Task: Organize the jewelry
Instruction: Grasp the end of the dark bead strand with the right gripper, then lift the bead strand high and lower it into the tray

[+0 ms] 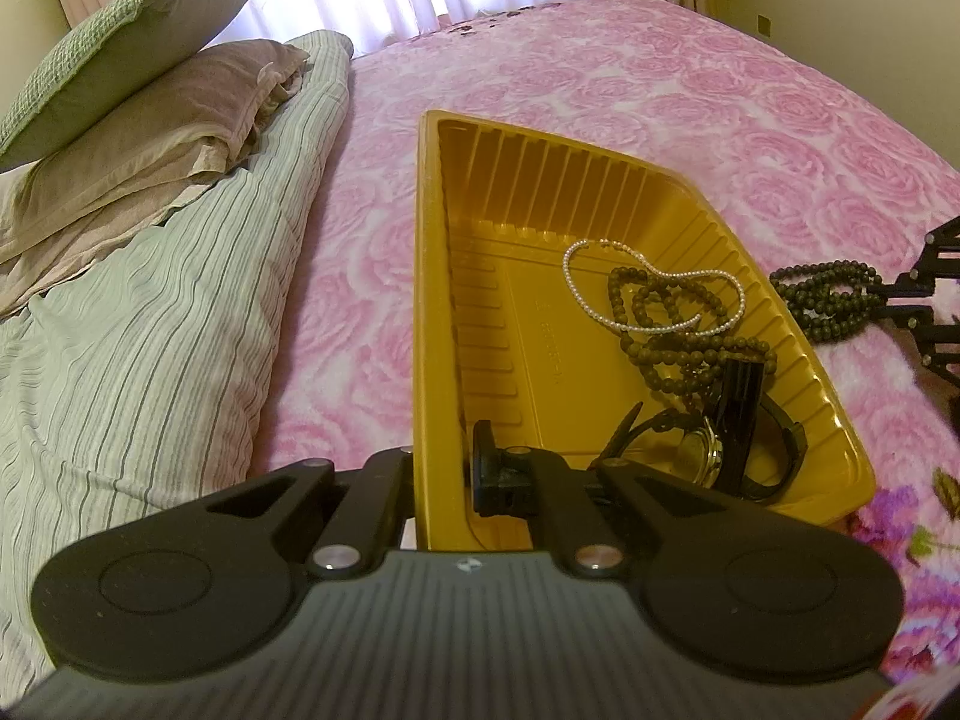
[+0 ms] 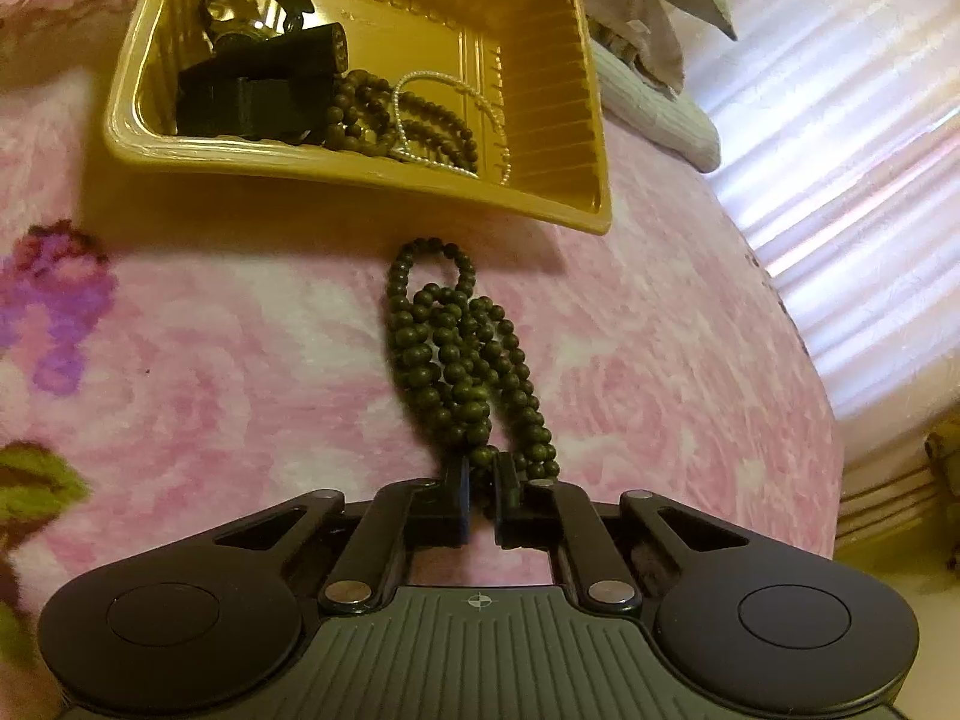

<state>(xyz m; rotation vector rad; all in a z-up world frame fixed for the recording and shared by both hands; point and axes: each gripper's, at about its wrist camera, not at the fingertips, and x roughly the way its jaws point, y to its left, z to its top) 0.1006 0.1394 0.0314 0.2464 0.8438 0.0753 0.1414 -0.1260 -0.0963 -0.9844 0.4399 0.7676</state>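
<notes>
A yellow plastic tray (image 1: 516, 192) lies on the pink bed. My left gripper (image 1: 447, 474) is shut on the tray's near left wall, one finger outside and one inside. In the tray are a white pearl strand (image 1: 654, 276), a dark bead strand (image 1: 678, 348), a wristwatch (image 1: 702, 456) and a black cylinder (image 1: 738, 408). A green bead necklace (image 2: 462, 354) lies bunched on the blanket just outside the tray (image 2: 372, 192). My right gripper (image 2: 483, 480) is shut on the necklace's near end, with beads pinched between the pads. The same necklace (image 1: 828, 294) and right gripper (image 1: 918, 312) show at the right edge of the left wrist view.
The pink rose blanket (image 1: 660, 90) covers the bed. Stacked pillows (image 1: 150, 108) and striped green bedding (image 1: 180, 312) lie left of the tray. A bright curtained window (image 2: 852, 150) stands beyond the bed's edge.
</notes>
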